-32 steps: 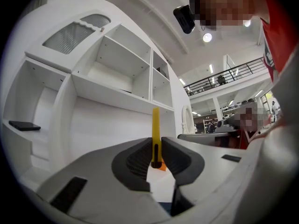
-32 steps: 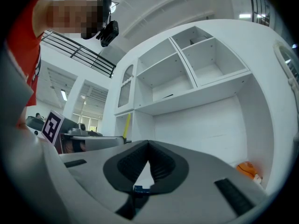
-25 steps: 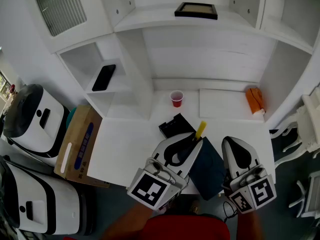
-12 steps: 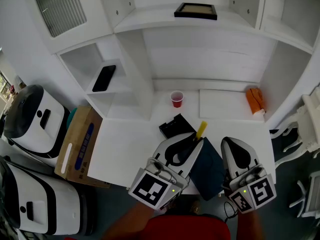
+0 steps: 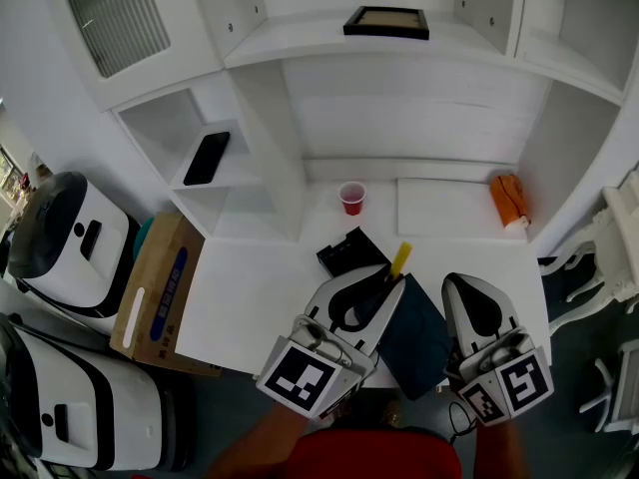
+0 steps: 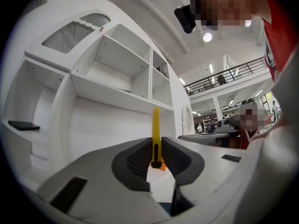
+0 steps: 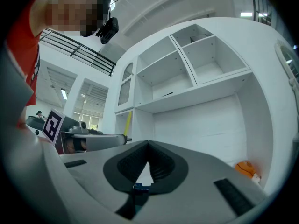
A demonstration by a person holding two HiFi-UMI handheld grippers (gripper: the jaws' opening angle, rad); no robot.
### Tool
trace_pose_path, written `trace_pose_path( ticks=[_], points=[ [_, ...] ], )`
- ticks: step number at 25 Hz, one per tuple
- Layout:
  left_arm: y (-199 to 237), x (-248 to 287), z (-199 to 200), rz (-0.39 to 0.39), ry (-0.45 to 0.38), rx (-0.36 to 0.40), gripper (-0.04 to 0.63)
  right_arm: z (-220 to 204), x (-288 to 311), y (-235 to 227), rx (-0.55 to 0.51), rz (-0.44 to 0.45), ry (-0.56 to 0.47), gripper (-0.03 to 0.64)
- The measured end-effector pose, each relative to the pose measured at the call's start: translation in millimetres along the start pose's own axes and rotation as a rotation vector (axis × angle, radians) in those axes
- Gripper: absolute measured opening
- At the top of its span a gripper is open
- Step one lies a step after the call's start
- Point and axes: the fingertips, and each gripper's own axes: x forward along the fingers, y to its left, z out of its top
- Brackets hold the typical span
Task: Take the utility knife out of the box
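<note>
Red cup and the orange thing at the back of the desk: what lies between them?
A flat white rectangular panel lies there; the head view shows it.

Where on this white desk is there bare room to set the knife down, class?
Bare patch: the white desk left of the black open box, bordered by the white shelf unit and front edge. Another: the flat white panel between red plastic cup and orange bundle. Crowded: front centre, round the box, dark blue pouch, left gripper and right gripper.

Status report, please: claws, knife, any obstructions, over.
Left claw shut on utility knife. Right claw shut, empty. Nothing in the way; red cup farther back.
</note>
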Motion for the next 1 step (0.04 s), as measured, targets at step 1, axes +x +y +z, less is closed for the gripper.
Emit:
trace_pose_path(
  ticks=[1],
  points=[
    [-0.1, 0.1, -0.1, 0.001, 0.0, 0.001, 0.089, 0.2, -0.2, -0.3, 0.0, 0.0, 0.0, 0.005]
  ],
)
